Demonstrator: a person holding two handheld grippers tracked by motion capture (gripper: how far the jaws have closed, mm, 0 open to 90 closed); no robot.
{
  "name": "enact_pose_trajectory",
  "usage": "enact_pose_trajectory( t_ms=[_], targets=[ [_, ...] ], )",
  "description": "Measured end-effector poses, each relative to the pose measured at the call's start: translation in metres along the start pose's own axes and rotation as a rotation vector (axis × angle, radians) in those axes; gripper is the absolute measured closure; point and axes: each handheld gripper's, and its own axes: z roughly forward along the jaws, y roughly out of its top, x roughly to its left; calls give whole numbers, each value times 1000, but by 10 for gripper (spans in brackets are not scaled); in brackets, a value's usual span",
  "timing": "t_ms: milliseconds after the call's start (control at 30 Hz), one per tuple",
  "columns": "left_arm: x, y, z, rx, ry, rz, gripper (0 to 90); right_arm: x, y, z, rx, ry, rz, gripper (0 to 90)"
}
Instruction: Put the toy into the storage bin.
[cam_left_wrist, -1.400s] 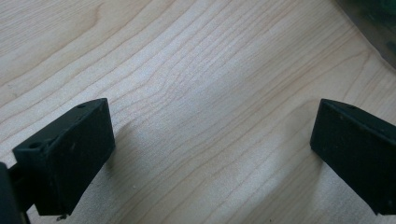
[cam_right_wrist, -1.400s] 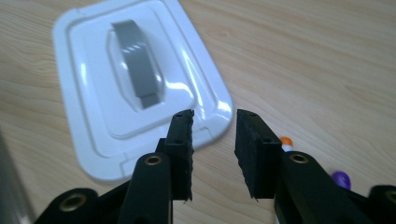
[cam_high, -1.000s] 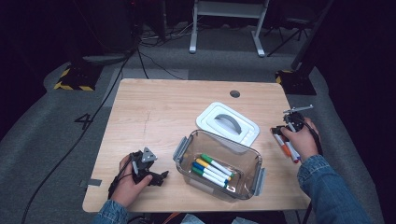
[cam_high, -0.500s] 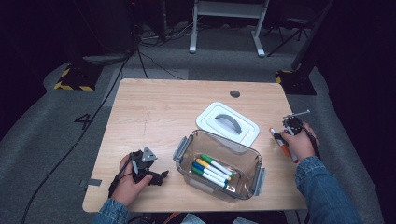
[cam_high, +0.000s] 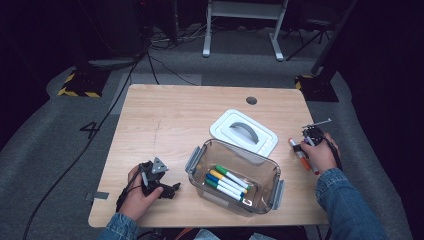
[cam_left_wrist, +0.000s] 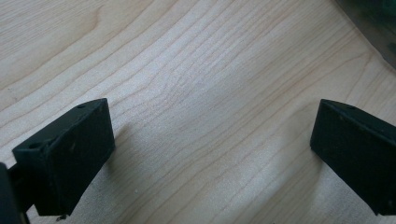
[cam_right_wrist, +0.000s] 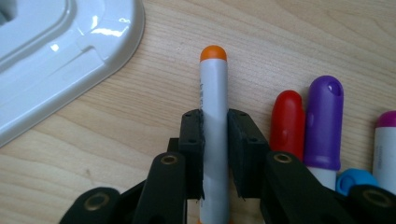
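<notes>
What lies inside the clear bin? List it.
Inside the clear bin lie several capped markers: green, yellow, blue and dark-capped. The lowest overlap, so an exact count is unclear.

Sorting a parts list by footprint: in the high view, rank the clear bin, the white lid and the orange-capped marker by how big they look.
1. clear bin
2. white lid
3. orange-capped marker, clamped in the right tool

The bin sits nearer the camera, so its lead over the lid is unsure.

Only readable thing I could find was a big "4" (cam_high: 90, 129) marked on the grey floor (cam_high: 60, 150) off the table's left side in the high view. The orange-capped marker (cam_right_wrist: 214, 112) had some tiny print running down its barrel in the right gripper view, but it was way too small and blurry to make out.
</notes>
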Motion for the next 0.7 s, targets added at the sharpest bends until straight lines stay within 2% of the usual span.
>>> enact_pose_trajectory(
  t_ms=[133, 300, 700],
  targets=[
    [0, 0, 0, 0, 0, 1, 2, 0, 0, -11, -22, 35, 14, 769],
    [0, 0, 0, 0, 0, 0, 2, 6, 4, -35, -67, 76, -8, 769],
    [0, 0, 0, 0, 1, 1, 2, 45, 17, -94, -164, 174, -100, 769]
  ],
)
